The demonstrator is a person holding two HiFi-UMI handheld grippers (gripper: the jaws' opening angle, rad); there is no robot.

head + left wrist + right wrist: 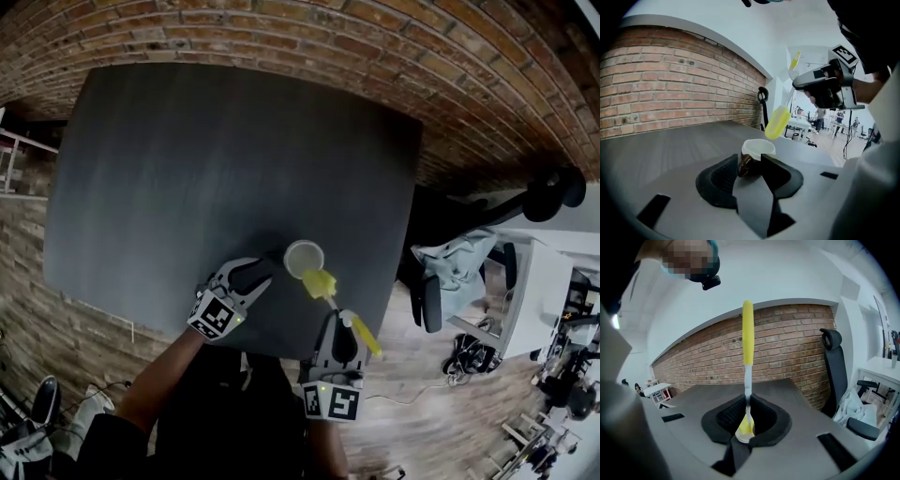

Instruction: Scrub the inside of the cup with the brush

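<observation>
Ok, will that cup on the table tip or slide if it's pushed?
The cup looks short and wide-mouthed, so it probably slides rather than tips. The table looks smooth, so little may hold it. It seems empty and rigid, likely light, not squashy.

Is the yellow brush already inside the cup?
No, the yellow brush head hangs in the air above the cup, off to one side of its rim.

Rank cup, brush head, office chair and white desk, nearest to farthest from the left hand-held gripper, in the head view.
1. The cup, at the tips of the left hand-held gripper.
2. The brush head, just beyond the cup, to its right.
3. The office chair, past the right edge of the table.
4. The white desk, far right.
</observation>
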